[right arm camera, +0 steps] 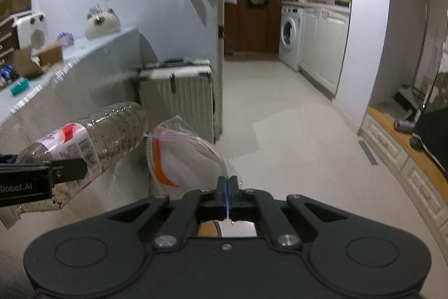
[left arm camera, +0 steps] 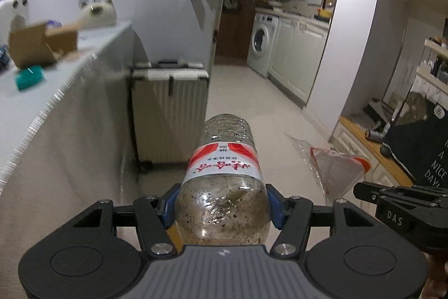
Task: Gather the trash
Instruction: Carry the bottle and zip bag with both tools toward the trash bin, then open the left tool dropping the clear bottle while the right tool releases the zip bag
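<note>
My left gripper [left arm camera: 222, 210] is shut on a dirty clear plastic bottle [left arm camera: 224, 175] with a red and white label, held in the air and pointing forward. The bottle also shows in the right wrist view [right arm camera: 92, 142], at the left, with the left gripper's finger across it. My right gripper [right arm camera: 227, 188] is shut on the edge of a clear plastic bag [right arm camera: 184, 156] with an orange stripe. The bag hangs open just right of the bottle's far end. The bag also shows in the left wrist view [left arm camera: 333, 167], to the right of the bottle.
A table with a light cloth [left arm camera: 56, 108] is at the left, carrying a cardboard box [left arm camera: 36, 46] and a teal object [left arm camera: 29, 77]. A white suitcase [left arm camera: 170, 114] stands against the wall ahead. Beyond is tiled floor [right arm camera: 280, 108] and a washing machine [right arm camera: 291, 37]. Low cabinets [right arm camera: 406, 156] run along the right.
</note>
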Tool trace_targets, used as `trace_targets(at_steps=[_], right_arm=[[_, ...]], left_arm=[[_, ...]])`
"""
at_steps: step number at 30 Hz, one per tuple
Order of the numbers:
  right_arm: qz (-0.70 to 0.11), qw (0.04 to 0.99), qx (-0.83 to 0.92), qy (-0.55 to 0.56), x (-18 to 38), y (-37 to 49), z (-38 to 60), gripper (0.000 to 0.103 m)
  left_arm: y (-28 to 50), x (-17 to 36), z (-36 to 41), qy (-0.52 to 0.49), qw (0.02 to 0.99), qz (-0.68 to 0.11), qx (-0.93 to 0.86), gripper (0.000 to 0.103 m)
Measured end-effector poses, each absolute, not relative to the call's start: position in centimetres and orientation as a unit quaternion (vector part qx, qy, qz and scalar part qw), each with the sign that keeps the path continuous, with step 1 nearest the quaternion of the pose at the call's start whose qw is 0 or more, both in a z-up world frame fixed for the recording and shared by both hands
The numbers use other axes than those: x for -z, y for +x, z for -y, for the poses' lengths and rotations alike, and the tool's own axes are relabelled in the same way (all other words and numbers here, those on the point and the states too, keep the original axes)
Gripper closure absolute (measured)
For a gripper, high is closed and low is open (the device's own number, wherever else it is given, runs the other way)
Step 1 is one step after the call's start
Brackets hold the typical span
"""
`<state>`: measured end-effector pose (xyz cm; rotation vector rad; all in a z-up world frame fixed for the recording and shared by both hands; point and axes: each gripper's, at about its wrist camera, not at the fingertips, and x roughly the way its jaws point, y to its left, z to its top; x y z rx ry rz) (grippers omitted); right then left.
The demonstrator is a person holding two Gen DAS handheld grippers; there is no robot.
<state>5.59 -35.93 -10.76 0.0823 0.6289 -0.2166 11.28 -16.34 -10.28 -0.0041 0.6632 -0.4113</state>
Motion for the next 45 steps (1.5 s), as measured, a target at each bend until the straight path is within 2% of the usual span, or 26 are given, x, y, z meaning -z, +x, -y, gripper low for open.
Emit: trace_targets(at_steps=[12, 25, 37, 45], right_arm=[[-0.392, 0.91, 0.118, 0.068, 20.2, 11.9, 37.9, 0.102], [-0.449, 0.874, 0.131, 0.131, 30.6, 20.7, 37.2, 0.102], [-0.522, 0.832, 0.11, 0.154, 40.5, 26.2, 35.3, 0.102], [-0.533, 0.825, 0.108, 0.153, 43.1, 28.7, 35.7, 0.102]], left_arm=[[19.1, 20.8, 18.0, -0.023, 0.89, -0.423, 0.17, 0.041], [27.2, 32.3, 16.6, -0.061, 0.859, -0.494, 0.121, 0.041], [29.6, 42.2, 14.1, -0.108, 0.809, -0.57, 0.092, 0.041], [32.5, 45.2, 16.8, -0.107, 0.813, -0.559, 0.12, 0.041]])
